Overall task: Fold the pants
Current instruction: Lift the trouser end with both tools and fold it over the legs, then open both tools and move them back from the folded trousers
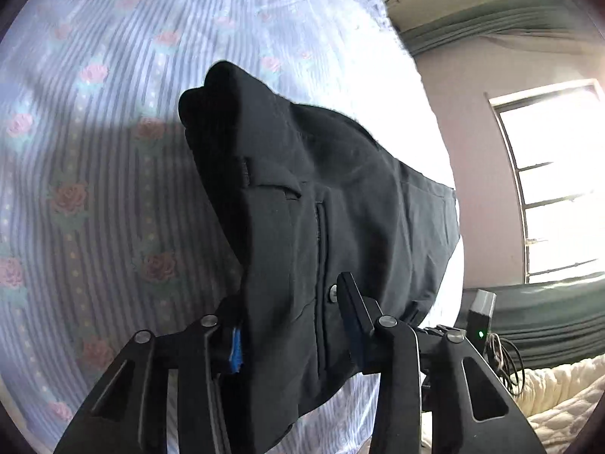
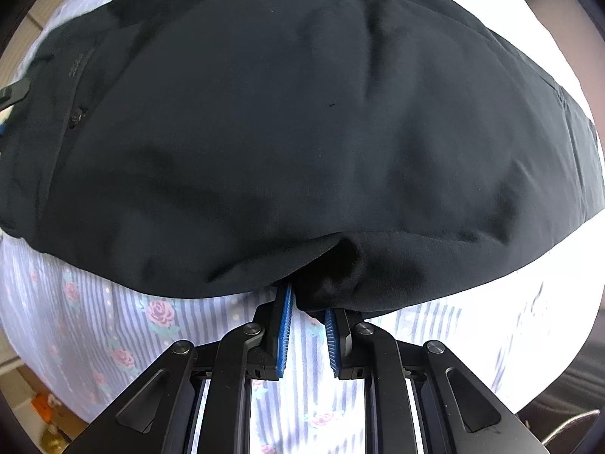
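Black pants (image 1: 302, 174) lie on a bed with a striped, rose-patterned sheet (image 1: 94, 151). In the left wrist view the waist end, with its button and pocket, rises in a thick fold. My left gripper (image 1: 291, 295) is shut on that fold, which fills the gap between its fingers. In the right wrist view the pants (image 2: 283, 113) spread wide over the sheet (image 2: 94, 321). My right gripper (image 2: 306, 302) points down and pinches a bunched bit of the near edge between its blue pads (image 2: 283, 314). One left finger (image 2: 15, 90) shows at that view's left edge.
The bed's edge runs along the right of the left wrist view. Beyond it are a bright window (image 1: 559, 174), a dark green cloth (image 1: 548, 314), a black box with a green light (image 1: 480, 314), cables and a cream quilt (image 1: 559, 389). Floor and small clutter (image 2: 41, 405) lie at lower left.
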Motion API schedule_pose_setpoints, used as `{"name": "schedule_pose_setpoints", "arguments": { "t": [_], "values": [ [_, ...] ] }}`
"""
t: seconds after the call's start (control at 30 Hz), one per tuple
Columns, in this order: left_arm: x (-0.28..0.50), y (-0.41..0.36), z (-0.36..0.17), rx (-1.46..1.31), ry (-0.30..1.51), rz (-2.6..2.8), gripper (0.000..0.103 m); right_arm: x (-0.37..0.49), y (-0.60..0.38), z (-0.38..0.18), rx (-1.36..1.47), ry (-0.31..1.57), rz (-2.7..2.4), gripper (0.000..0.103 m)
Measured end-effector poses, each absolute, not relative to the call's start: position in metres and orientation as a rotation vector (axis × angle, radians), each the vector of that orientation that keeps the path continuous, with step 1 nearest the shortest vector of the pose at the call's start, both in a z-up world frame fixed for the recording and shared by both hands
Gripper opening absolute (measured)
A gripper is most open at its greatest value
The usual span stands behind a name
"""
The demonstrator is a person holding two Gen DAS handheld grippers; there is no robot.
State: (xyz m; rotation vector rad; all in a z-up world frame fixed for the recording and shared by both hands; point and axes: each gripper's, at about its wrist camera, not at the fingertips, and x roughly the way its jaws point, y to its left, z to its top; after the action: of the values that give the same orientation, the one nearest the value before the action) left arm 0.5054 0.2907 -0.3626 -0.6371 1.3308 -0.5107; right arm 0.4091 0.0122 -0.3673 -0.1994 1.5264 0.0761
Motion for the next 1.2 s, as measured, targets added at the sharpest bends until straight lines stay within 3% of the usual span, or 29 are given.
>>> {"name": "schedule_pose_setpoints", "arguments": {
  "t": [0.07, 0.17, 0.27, 0.43, 0.63, 0.73, 0.87, 0.93, 1.0, 1.07, 1.2],
  "values": [
    [0.512, 0.292, -0.381, -0.675, 1.370, -0.446, 0.031, 0.408, 0.014, -0.367, -0.206, 1.523, 0.074, 0.019],
    [0.515, 0.295, -0.402, -0.744, 1.428, -0.350, 0.029, 0.407, 0.014, -0.368, -0.194, 1.528, 0.066, 0.019],
    [0.517, 0.286, -0.388, -0.708, 1.444, -0.227, 0.024, 0.408, 0.014, -0.367, -0.184, 1.530, 0.071, 0.019],
    [0.508, 0.280, -0.325, -0.531, 1.293, -0.152, 0.019, 0.400, 0.000, -0.357, -0.090, 1.488, 0.115, 0.018],
    [0.527, 0.296, -0.353, -0.477, 1.372, -0.079, 0.020, 0.395, 0.015, -0.351, -0.101, 1.452, 0.187, 0.015],
    [0.532, 0.297, -0.360, -0.430, 1.407, -0.103, 0.025, 0.391, 0.019, -0.356, -0.142, 1.463, 0.203, 0.015],
    [0.539, 0.268, -0.354, -0.236, 1.410, -0.070, 0.045, 0.381, 0.016, -0.348, -0.193, 1.438, 0.250, 0.014],
    [0.534, 0.255, -0.336, -0.116, 1.369, -0.015, 0.048, 0.378, 0.009, -0.347, -0.149, 1.449, 0.262, 0.014],
    [0.520, 0.247, -0.310, 0.005, 1.291, 0.050, 0.065, 0.377, 0.002, -0.345, -0.119, 1.447, 0.284, 0.014],
    [0.500, 0.244, -0.287, 0.050, 1.225, 0.069, 0.076, 0.376, -0.004, -0.344, -0.105, 1.455, 0.314, 0.015],
    [0.446, 0.257, -0.263, -0.007, 1.228, 0.070, 0.077, 0.365, -0.012, -0.345, -0.124, 1.450, 0.387, 0.026]
  ]
}}
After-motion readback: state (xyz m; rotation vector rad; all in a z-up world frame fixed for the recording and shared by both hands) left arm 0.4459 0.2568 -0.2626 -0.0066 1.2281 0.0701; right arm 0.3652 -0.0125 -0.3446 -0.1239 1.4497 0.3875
